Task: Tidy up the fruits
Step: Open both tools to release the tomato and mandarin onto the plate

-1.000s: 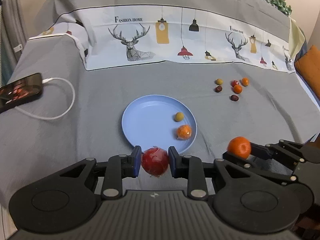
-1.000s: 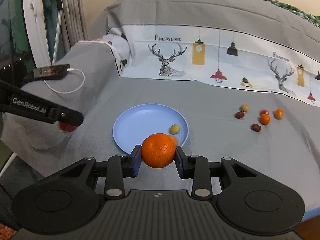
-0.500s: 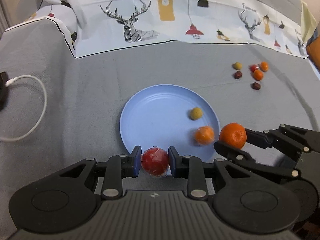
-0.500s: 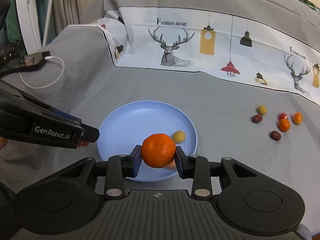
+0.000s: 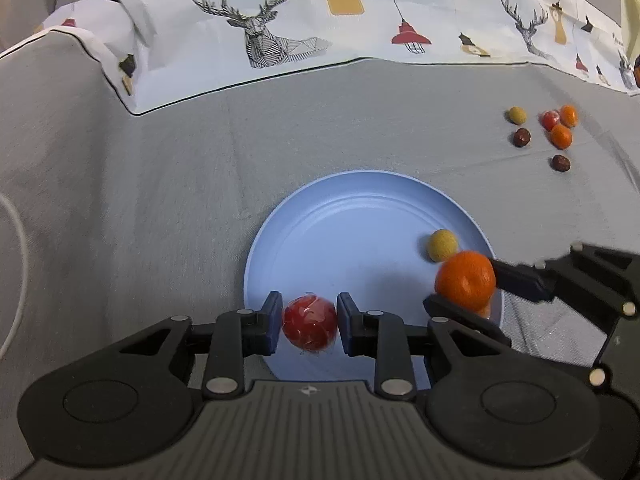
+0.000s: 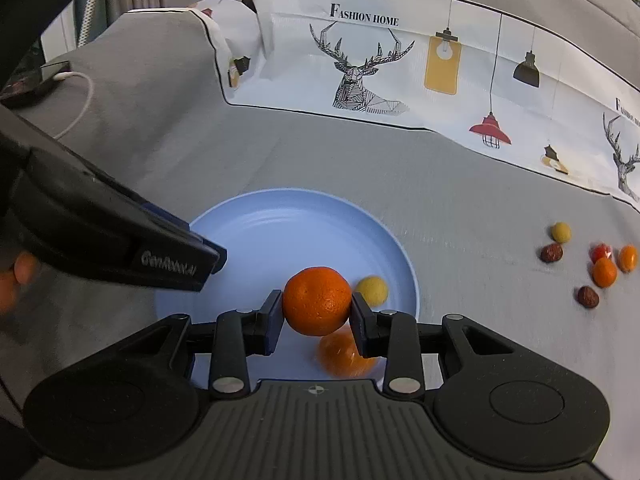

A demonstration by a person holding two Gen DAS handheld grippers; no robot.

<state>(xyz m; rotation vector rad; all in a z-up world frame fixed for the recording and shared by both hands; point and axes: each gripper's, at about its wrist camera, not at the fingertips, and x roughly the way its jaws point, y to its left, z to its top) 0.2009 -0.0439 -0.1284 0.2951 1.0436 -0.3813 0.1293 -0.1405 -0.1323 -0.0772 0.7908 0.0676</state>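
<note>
My left gripper (image 5: 309, 322) is shut on a red fruit (image 5: 309, 328) over the near rim of the light blue plate (image 5: 340, 232). My right gripper (image 6: 316, 308) is shut on an orange (image 6: 317, 300) above the plate's (image 6: 272, 224) right side; it also shows in the left wrist view (image 5: 465, 280). On the plate lie a small yellow fruit (image 6: 372, 290) and a smaller orange fruit (image 6: 344, 354), partly hidden under the held orange. The left gripper's finger (image 6: 160, 256) reaches over the plate's left edge.
Several small fruits (image 5: 556, 132) (yellow, dark brown, red, orange) lie on the grey cloth to the far right. A printed white cloth (image 5: 304, 20) runs along the back. A phone (image 6: 36, 80) with a white cable (image 6: 80, 108) lies at the far left.
Both grippers have moved forward and down over the plate, each still holding its fruit. The plate looks larger and nearer.
</note>
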